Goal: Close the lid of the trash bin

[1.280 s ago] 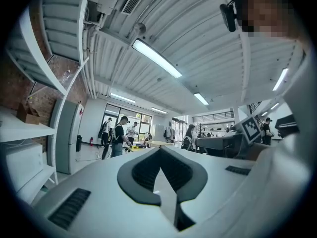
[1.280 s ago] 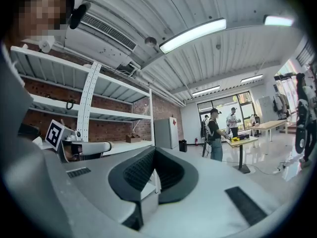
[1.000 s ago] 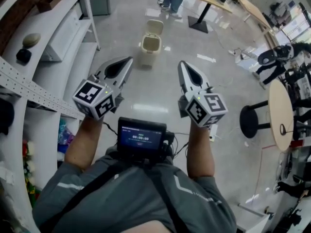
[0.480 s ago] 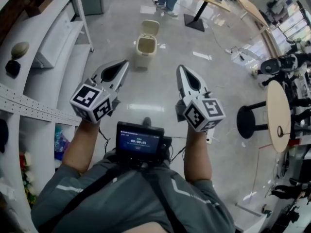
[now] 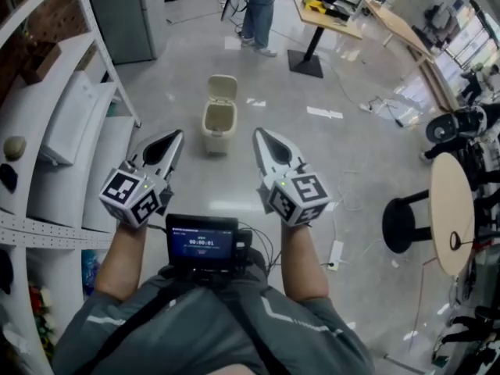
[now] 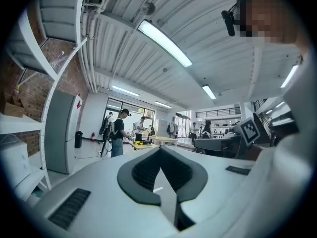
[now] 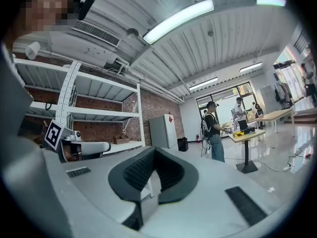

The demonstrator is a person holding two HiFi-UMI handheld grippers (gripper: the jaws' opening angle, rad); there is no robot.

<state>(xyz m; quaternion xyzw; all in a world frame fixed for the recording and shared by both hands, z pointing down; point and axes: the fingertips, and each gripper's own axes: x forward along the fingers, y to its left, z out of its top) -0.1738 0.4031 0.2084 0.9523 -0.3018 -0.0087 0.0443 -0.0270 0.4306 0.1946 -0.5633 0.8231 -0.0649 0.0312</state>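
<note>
Two jaws-together, empty tools: left gripper (image 5: 173,137), right gripper (image 5: 259,136); trash bin (image 5: 218,125) came nearer, lid (image 5: 223,87) stood open, untouched.

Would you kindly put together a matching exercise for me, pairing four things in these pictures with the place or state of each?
Things:
1. trash bin lid
2. left gripper
3. black stool
4. white shelving

Places or states:
a. shut, with nothing between the jaws
b. raised, leaving the bin open
c. on the floor beside the round table, at the right of the head view
d. along the left side of the head view

Pairs: 1-b, 2-a, 3-c, 4-d
</note>
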